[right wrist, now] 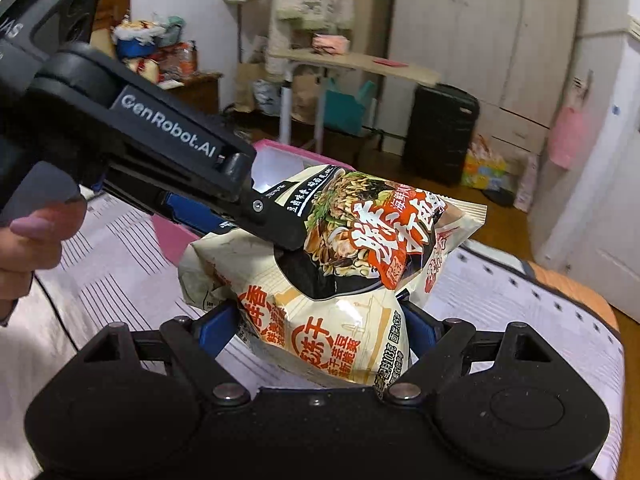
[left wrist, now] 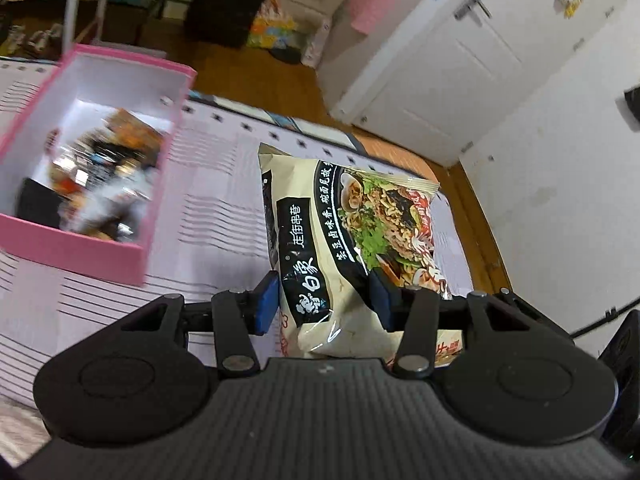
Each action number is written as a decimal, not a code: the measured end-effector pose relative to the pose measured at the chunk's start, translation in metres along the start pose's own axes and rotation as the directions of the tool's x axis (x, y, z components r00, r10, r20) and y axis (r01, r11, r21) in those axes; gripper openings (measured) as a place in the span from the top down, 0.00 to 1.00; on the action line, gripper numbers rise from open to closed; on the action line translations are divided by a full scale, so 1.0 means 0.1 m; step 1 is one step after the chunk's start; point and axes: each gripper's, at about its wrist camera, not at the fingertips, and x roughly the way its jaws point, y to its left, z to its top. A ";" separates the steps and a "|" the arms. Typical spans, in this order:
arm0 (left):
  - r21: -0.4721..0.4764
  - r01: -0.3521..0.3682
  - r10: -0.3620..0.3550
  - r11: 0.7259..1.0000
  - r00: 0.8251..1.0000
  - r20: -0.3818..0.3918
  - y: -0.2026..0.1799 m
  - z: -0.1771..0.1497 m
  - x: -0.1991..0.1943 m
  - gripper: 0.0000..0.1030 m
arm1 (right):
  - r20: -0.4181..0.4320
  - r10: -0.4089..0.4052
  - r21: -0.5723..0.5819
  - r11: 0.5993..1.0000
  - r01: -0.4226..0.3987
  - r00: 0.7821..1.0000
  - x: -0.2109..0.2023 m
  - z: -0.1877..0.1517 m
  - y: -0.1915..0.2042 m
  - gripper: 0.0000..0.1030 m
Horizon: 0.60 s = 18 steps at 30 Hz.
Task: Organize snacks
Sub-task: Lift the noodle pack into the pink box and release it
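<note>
A cream instant-noodle packet (left wrist: 340, 236) with a black label and a noodle picture is held above the striped table. My left gripper (left wrist: 324, 304) is shut on its near end, blue pads pressing both sides. In the right wrist view the same packet (right wrist: 360, 248) is held by my right gripper (right wrist: 320, 328), shut on its lower end, while the left gripper (right wrist: 276, 232) clamps its upper left side. A pink box (left wrist: 84, 240) with several snacks inside sits to the left; its rim shows behind the packet (right wrist: 280, 148).
The table has a striped cloth (left wrist: 208, 216) and its far edge (left wrist: 304, 128) is close behind the packet. Beyond are a wooden floor, a white door (left wrist: 460, 72), a black suitcase (right wrist: 440, 132) and a small desk (right wrist: 352, 64).
</note>
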 end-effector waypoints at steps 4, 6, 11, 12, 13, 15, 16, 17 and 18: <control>-0.011 -0.048 0.048 0.999 0.996 0.069 0.23 0.19 -0.24 0.55 | 0.052 0.056 -0.022 0.998 -0.055 0.997 0.28 0.26 0.09 0.14; -0.021 -0.081 0.082 0.997 0.990 0.113 0.36 0.28 -0.32 0.55 | 0.066 0.083 -0.026 0.996 -0.082 0.994 0.43 0.38 0.13 0.14; -0.076 -0.139 0.148 0.987 0.978 0.144 0.75 0.61 -0.33 0.55 | 0.091 0.157 0.000 0.987 -0.158 0.983 0.85 0.65 0.18 0.14; -0.083 -0.151 0.162 0.985 0.976 0.145 0.84 0.70 -0.31 0.55 | 0.096 0.171 0.015 0.985 -0.173 0.981 0.92 0.69 0.19 0.14; -0.090 -0.161 0.172 0.983 0.975 0.141 0.92 0.77 -0.30 0.55 | 0.100 0.187 0.029 0.981 -0.191 0.977 1.00 0.73 0.20 0.14; -0.102 -0.186 0.199 0.977 0.970 0.141 1.06 0.91 -0.26 0.55 | 0.103 0.217 0.054 0.973 -0.223 0.971 1.18 0.81 0.20 0.14; -0.105 -0.204 0.218 0.973 0.966 0.140 1.13 0.98 -0.23 0.55 | 0.101 0.236 0.067 0.968 -0.243 0.966 1.27 0.85 0.21 0.14; -0.117 -0.213 0.229 0.970 0.963 0.141 1.19 1.01 -0.21 0.55 | 0.103 0.248 0.075 0.964 -0.256 0.963 1.36 0.88 0.23 0.16; -0.123 -0.229 0.246 0.966 0.959 0.141 1.28 1.07 -0.18 0.55 | 0.120 0.261 0.076 0.960 -0.270 0.958 1.42 0.90 0.26 0.18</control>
